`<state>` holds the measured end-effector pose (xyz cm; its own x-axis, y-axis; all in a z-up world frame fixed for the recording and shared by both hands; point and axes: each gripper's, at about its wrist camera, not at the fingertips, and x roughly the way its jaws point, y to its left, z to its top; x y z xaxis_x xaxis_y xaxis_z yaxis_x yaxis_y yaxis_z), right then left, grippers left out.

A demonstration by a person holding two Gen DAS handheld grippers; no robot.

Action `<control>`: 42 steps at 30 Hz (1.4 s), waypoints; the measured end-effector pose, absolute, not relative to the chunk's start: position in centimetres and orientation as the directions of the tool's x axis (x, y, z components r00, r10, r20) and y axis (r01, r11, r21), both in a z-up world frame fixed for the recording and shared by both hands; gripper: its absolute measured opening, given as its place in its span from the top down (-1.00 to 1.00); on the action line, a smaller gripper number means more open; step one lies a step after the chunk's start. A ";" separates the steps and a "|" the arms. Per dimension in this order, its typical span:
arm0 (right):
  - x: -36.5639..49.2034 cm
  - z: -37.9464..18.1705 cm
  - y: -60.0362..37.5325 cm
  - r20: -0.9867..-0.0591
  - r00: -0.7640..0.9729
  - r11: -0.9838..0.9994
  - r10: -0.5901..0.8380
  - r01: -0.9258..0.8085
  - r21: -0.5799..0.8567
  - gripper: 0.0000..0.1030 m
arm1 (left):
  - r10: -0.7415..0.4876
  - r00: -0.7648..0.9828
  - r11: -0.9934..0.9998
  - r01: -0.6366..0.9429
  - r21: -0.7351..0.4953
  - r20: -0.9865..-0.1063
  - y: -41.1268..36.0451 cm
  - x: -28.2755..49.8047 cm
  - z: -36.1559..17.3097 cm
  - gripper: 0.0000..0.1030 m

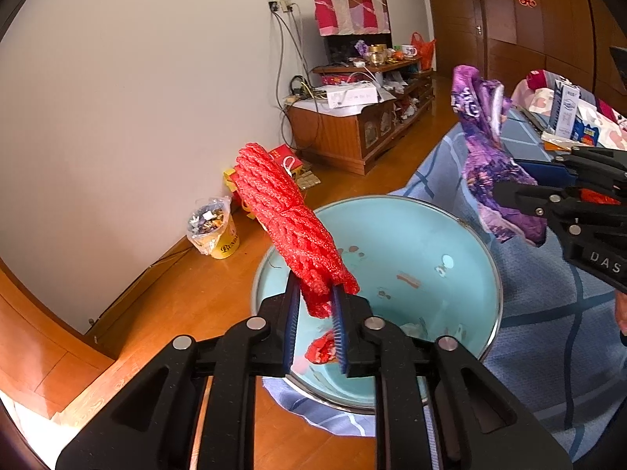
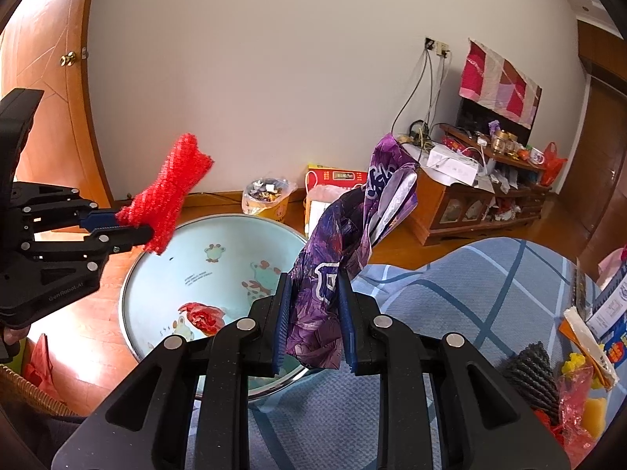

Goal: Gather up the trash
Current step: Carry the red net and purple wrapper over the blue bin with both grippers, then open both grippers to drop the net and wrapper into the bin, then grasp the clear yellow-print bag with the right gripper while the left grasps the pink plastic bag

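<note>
left gripper (image 1: 317,313) clamped on red foam net (image 1: 290,227), held over basin (image 1: 462,235) rim, likely for dropping in | basin: red scrap (image 2: 202,317) already inside | right gripper (image 2: 313,321) clamped on purple wrapper (image 2: 345,243), above basin's near-right edge, likely next in

A blue checked bedspread (image 2: 450,286) carries the enamel basin (image 2: 164,258) at its near left edge; wrappers and cartons (image 2: 599,313) lie far right.
</note>
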<state>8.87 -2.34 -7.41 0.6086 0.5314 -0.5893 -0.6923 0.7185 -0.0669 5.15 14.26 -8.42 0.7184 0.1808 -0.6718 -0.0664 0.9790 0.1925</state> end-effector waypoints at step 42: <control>1.6 -12.6 -32.1 -0.697 0.709 0.978 -0.101 -0.056 -0.199 -0.26 | -0.054 0.704 0.959 0.233 0.159 -0.708 -1.6 7.8 -11.1 -0.74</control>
